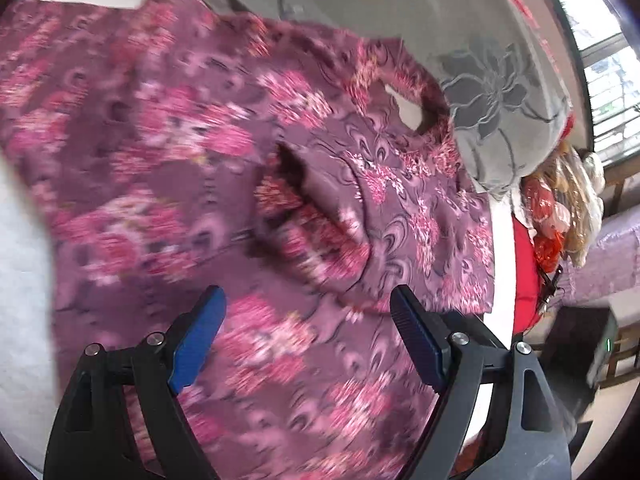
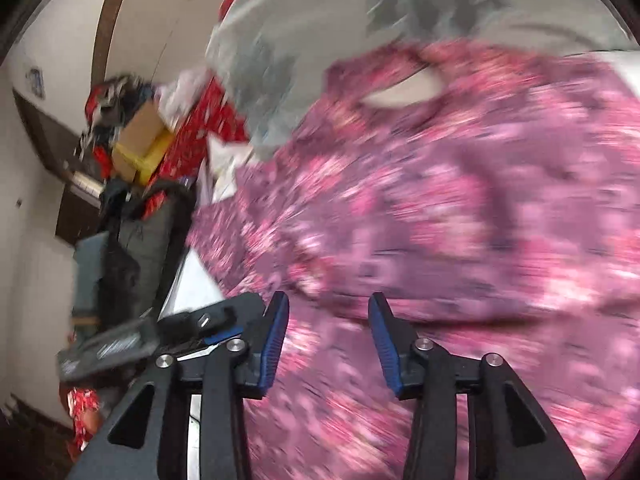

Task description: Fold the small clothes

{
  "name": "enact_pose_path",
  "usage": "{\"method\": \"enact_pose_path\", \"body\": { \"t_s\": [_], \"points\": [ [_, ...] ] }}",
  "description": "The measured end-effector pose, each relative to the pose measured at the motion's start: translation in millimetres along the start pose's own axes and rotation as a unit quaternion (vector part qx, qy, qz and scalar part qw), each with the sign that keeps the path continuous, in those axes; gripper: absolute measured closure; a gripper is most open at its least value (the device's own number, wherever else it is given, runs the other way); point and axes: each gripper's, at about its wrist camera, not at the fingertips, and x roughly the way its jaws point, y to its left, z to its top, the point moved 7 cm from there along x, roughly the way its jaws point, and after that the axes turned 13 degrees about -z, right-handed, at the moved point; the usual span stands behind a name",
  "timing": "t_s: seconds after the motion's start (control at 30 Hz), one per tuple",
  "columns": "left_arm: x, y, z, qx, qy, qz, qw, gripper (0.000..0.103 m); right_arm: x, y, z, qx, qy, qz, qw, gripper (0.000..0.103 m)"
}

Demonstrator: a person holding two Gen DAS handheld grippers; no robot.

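Purple floral garment lies spread across a white surface, apparently a bed, and fills most of both wrist views. Nearest, the left claw hangs over the cloth with its blue pads spread wide, nothing between them. The right claw is likewise parted and empty, set over the garment's near edge; whether either one touches the fabric is hard to tell through the blur.

Just past the left claw, a folded-over part, possibly a sleeve, rests on the body of the garment, with a dark crease beside it. Beyond that sits the neck opening, white showing through it. Further still, a grey flower-patterned pillow touches the collar end, and clutter of red bags and boxes stands off the bed's side.

The risks, as I judge them: both views are smeared, which suggests quick motion, so a pinch made now could land off the hem and take only one layer, leaving a skewed fold. The doubled-over part may slide or open if the cloth beneath is dragged. The pillow crowding the collar could snag a fold carried toward it.
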Motion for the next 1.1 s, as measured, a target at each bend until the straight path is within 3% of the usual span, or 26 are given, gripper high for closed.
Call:
{"method": "enact_pose_path", "body": {
  "t_s": [0.1, 0.13, 0.2, 0.23, 0.33, 0.4, 0.5, 0.57, 0.63, 0.73, 0.8, 0.9, 0.93, 0.97, 1.03, 1.1],
  "points": [
    [13, -7, 10, -0.012, -0.016, 0.024, 0.9995, 0.02, -27, -44, 2, 0.03, -0.019, -0.023, 0.999, 0.058],
    [14, -9, 13, -0.012, -0.026, 0.028, 0.9992, 0.024, -35, -56, 4, 0.038, -0.025, -0.029, 0.999, 0.058],
    [15, -18, 18, -0.006, -0.032, 0.03, 0.999, 0.099, -48, -81, 7, 0.057, -0.042, -0.045, 0.996, 0.058],
    [14, -20, 19, -0.005, -0.03, 0.028, 0.9991, 0.097, -57, -97, 10, 0.07, -0.053, -0.054, 0.995, 0.058],
    [-14, -22, 23, 0.013, -0.082, 0.042, 0.9957, 0.101, -77, -140, 20, 0.116, -0.086, -0.081, 0.986, 0.058],
    [-28, -17, 24, 0.025, -0.097, 0.056, 0.9934, 0.101, -84, -166, 27, 0.149, -0.103, -0.098, 0.979, 0.058],
    [-30, 3, 23, 0.021, -0.09, 0.097, 0.991, 0.101, -76, -189, 38, 0.169, -0.101, -0.114, 0.974, 0.058],
    [-23, 16, 19, -0.004, -0.071, 0.091, 0.9933, 0.101, -60, -197, 42, 0.169, -0.084, -0.133, 0.973, 0.058],
    [-20, 23, 16, -0.019, -0.064, 0.081, 0.9945, 0.101, -46, -198, 44, 0.178, -0.065, -0.114, 0.975, 0.059],
    [-15, 28, 12, -0.015, -0.055, 0.09, 0.9944, 0.1, -51, -181, 51, 0.139, -0.093, -0.098, 0.981, 0.094],
    [-12, 34, 7, -0.02, -0.046, 0.097, 0.994, 0.1, -61, -179, 51, 0.135, -0.126, -0.1, 0.978, 0.094],
    [-21, 36, 4, -0.038, -0.049, 0.092, 0.9939, 0.1, -33, -191, 37, 0.129, -0.051, -0.136, 0.981, 0.093],
    [-30, 34, 3, -0.043, -0.061, 0.078, 0.9941, 0.1, -37, -190, 37, 0.129, -0.057, -0.137, 0.98, 0.093],
    [-39, 32, 4, -0.043, -0.072, 0.066, 0.9943, 0.1, -45, -187, 39, 0.13, -0.069, -0.145, 0.978, 0.084],
    [-48, 21, 6, -0.034, -0.088, 0.054, 0.9941, 0.099, -69, -175, 46, 0.125, -0.118, -0.144, 0.975, 0.083],
    [-45, 9, 11, -0.017, -0.085, 0.052, 0.9949, 0.086, -81, -158, 51, 0.112, -0.148, -0.119, 0.975, 0.081]
  ]
}}
